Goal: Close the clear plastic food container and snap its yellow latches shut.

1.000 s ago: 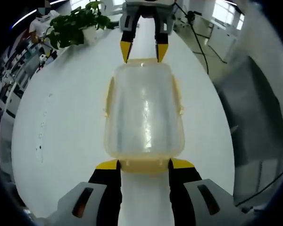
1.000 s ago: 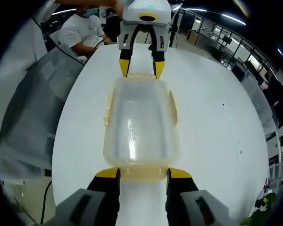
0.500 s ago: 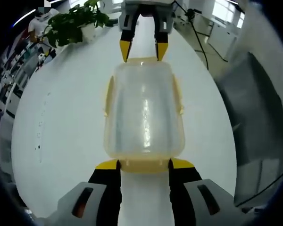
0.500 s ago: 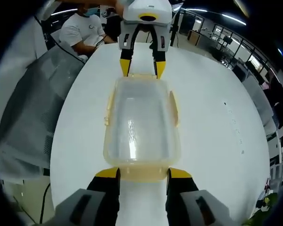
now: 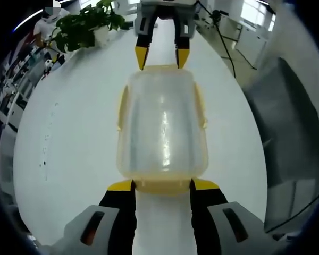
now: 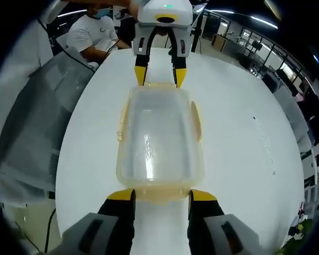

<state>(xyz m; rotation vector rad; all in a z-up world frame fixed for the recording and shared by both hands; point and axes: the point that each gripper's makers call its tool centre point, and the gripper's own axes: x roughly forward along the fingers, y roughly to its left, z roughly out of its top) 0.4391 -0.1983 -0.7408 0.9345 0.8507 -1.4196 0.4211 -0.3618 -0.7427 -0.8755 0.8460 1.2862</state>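
Container [image 5: 162,127], lid seated, lies lengthwise on the white worktop [image 5: 69,149], bracketed end to end: left tool [image 5: 162,184] spread wide at the near end latch [image 5: 162,185], right tool [image 5: 158,57] equally agape opposite, likely for steadying.

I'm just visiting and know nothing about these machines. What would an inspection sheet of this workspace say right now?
Surface: white table, bare around the job.
Job's things: clear container lies with lid on; yellow latches along its sides look flared outward, not snapped.
Clutter: nothing seen on the table.
Grippers: left gripper and right gripper are open, each with its yellow-tipped fingers at one end of the container, facing each other.
Cables: a black cable runs beside the table.
Surroundings: potted plant at the far edge; seated person; grey cover beside the table; office desks behind.
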